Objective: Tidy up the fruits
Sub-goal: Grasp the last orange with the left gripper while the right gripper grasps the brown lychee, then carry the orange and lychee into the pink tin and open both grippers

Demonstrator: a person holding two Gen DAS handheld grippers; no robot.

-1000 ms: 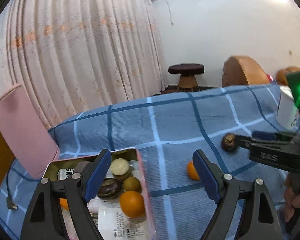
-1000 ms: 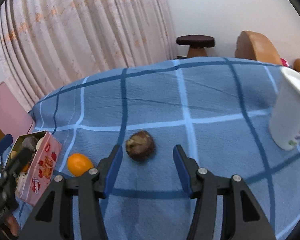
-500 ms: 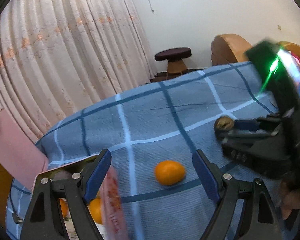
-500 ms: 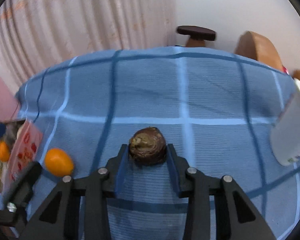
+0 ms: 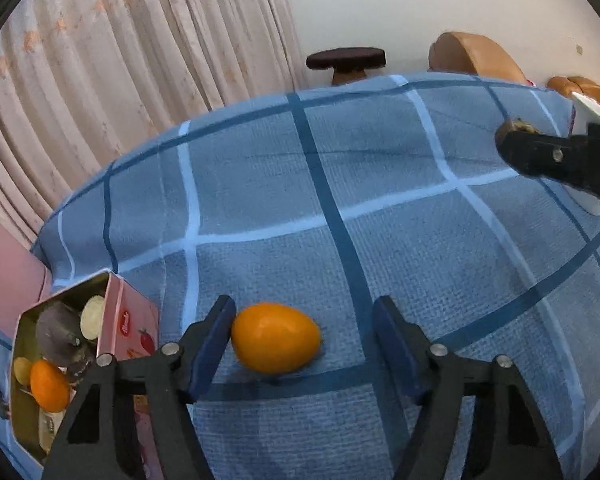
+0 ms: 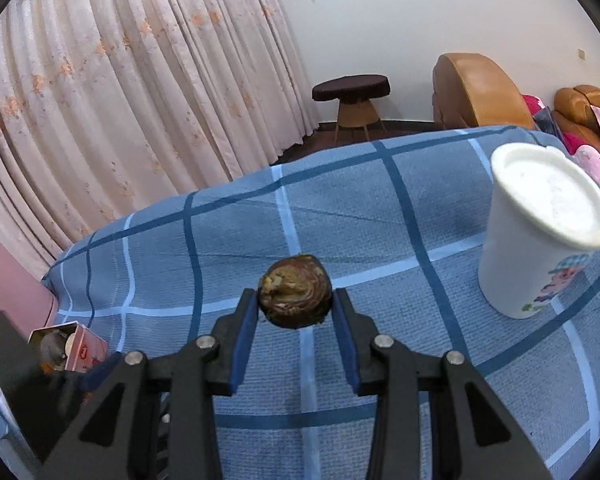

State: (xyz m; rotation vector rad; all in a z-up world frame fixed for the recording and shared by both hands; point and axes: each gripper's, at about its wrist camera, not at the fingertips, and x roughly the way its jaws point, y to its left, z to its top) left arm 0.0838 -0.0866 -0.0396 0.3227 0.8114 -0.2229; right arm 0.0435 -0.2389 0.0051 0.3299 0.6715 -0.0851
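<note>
An orange fruit [image 5: 275,337] lies on the blue checked cloth [image 5: 260,184], between the jaws of my left gripper [image 5: 305,340]. The jaws are closing; the left pad touches the fruit, the right pad stands clear of it. My right gripper [image 6: 295,312] is shut on a brown wrinkled fruit [image 6: 295,291] and holds it above the cloth; it shows at the far right of the left wrist view as the right gripper [image 5: 548,156]. A pink tin [image 5: 120,320] at the lower left holds several fruits, one orange among them.
A white lidded cup [image 6: 540,236] stands on the cloth to the right. Beyond the table are a curtain [image 6: 120,100], a dark stool [image 6: 352,92] and brown sofas [image 6: 480,88]. A pink chair back [image 5: 4,276] is at the left edge.
My left gripper moved right from the tin to the orange fruit and narrowed around it. My right gripper closed on the brown fruit and lifted it off the cloth.
</note>
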